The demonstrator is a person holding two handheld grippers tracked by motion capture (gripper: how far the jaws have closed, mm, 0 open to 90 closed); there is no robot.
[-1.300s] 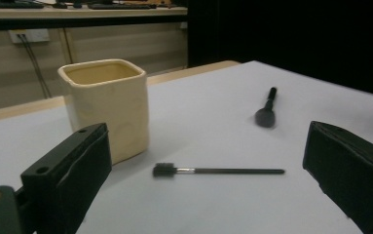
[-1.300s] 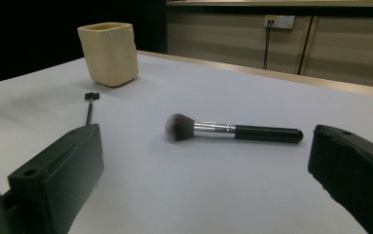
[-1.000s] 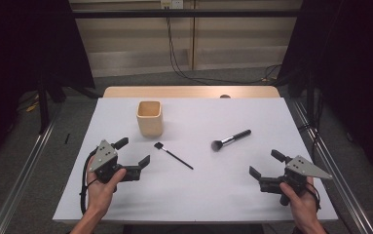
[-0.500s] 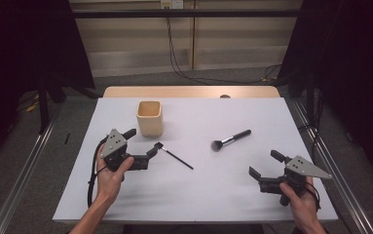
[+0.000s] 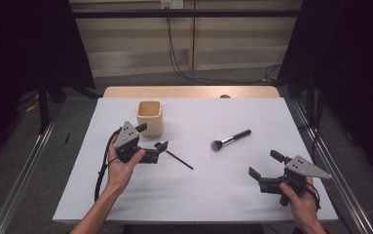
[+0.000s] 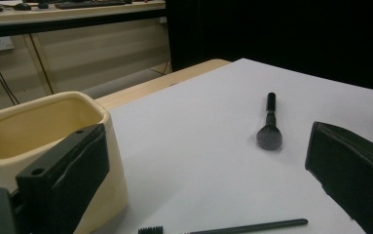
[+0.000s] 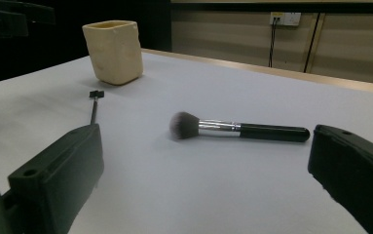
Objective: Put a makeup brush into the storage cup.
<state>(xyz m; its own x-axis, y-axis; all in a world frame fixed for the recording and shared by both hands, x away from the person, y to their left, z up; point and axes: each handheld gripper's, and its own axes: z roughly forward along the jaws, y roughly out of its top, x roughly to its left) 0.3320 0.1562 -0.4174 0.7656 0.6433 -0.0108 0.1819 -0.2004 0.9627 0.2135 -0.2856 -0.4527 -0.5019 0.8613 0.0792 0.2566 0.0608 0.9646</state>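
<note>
The left tongs [image 5: 151,142] stand wide open at the small brush head of a thin eyebrow brush [image 5: 178,159], which lies left of the table's [image 5: 198,195] middle, just beside the cream cup [image 5: 150,117]. It looks light, stiff and low-lying, so pinch its thin handle squarely. The right tongs [image 5: 268,165], also wide, hover near the right front corner, short of the powder brush [image 5: 231,140].

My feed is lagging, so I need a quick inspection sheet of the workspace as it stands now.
Surface: white table, wooden strip at the far edge.
Job's things: thin brush flat beside the cream cup; powder brush flat mid-table.
Clutter: nothing seen.
Grippers: left hand-held gripper open, jaws at the thin brush's head end; right hand-held gripper open, near the table's front right, holding nothing.
Cables: black cable trails from the left one.
Surroundings: floor rails, wall cables, dark curtains.
</note>
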